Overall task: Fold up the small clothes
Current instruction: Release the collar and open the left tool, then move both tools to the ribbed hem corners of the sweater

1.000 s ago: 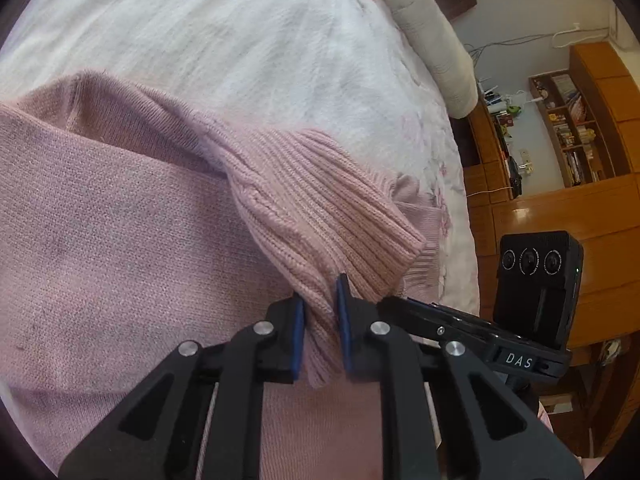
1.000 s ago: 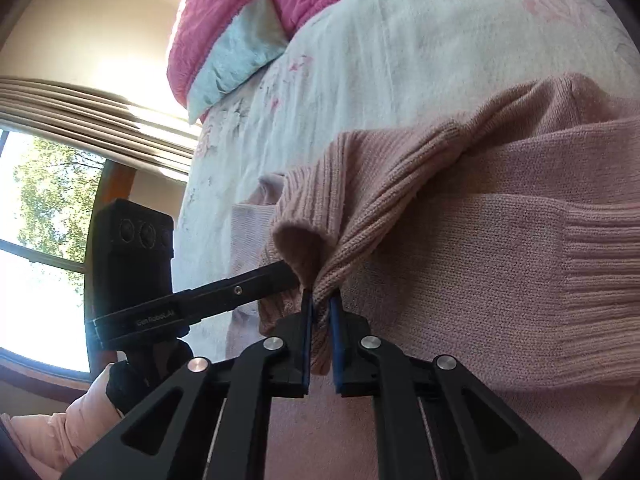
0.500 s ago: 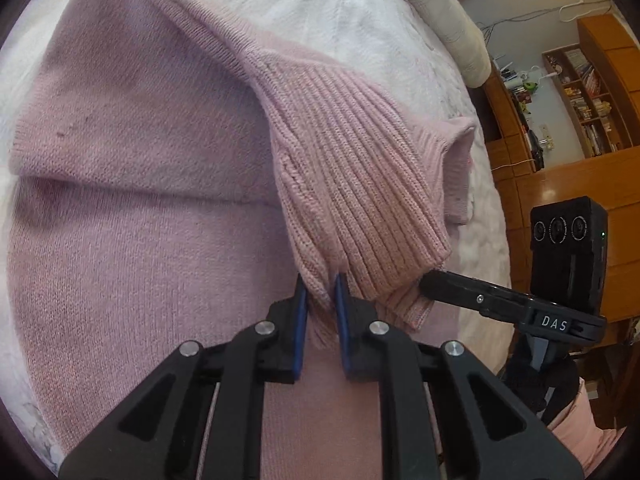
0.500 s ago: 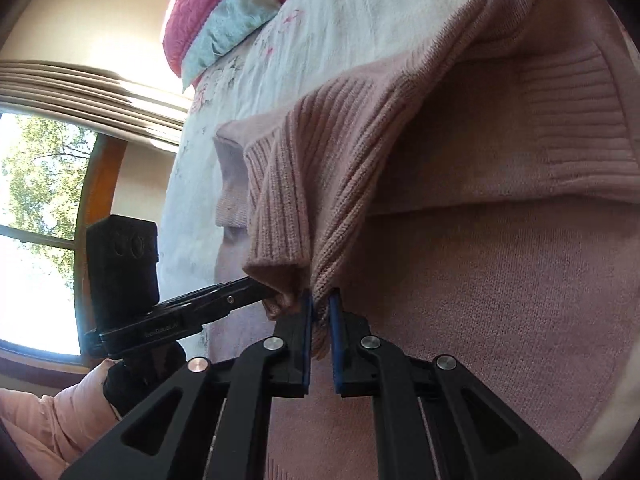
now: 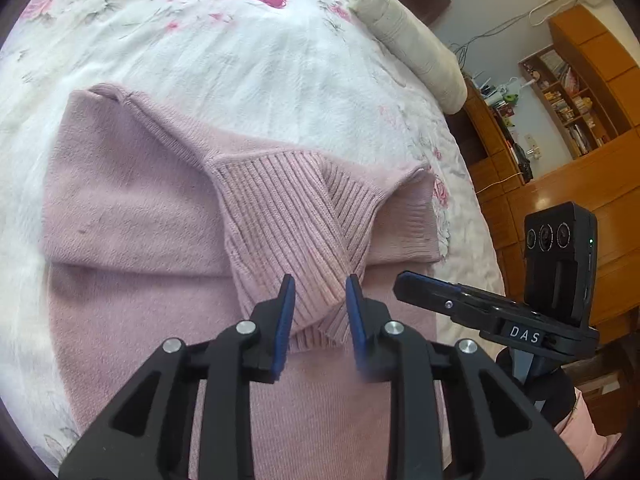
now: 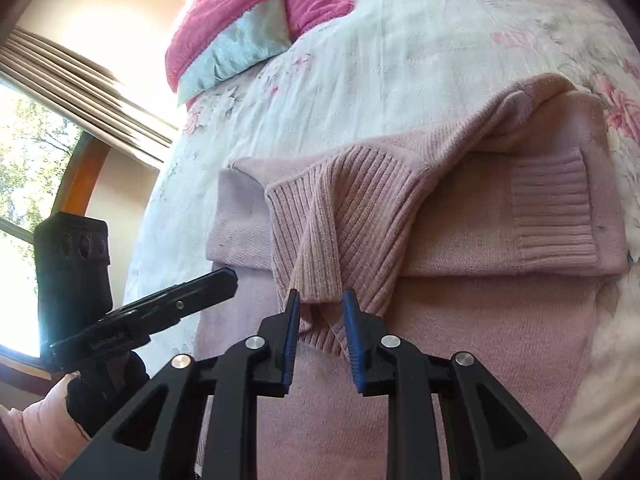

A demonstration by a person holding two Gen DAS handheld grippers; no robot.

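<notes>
Bedroom with a wooden bookshelf (image 5: 568,92) in the back, flowery bedspread (image 5: 248,52) on the bed. The pink sweater (image 5: 132,208) lies folded on it, ribbed cuffs crossed in the middle. Left claw (image 5: 318,288) and right claw (image 6: 320,300) both sit spread apart around the cuffs, gripping nothing. The only readable writing is "DAS" on the right one's camera mount (image 5: 524,336).

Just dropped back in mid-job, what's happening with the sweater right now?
A person is folding a pink sweater on the flowered bedspread with a handheld gripper in each hand. The ribbed hem lies doubled over the body of the sweater. The left gripper and right gripper both have their jaws apart, with the hem's edge lying loose between them, so nothing is clamped at this moment.
</notes>
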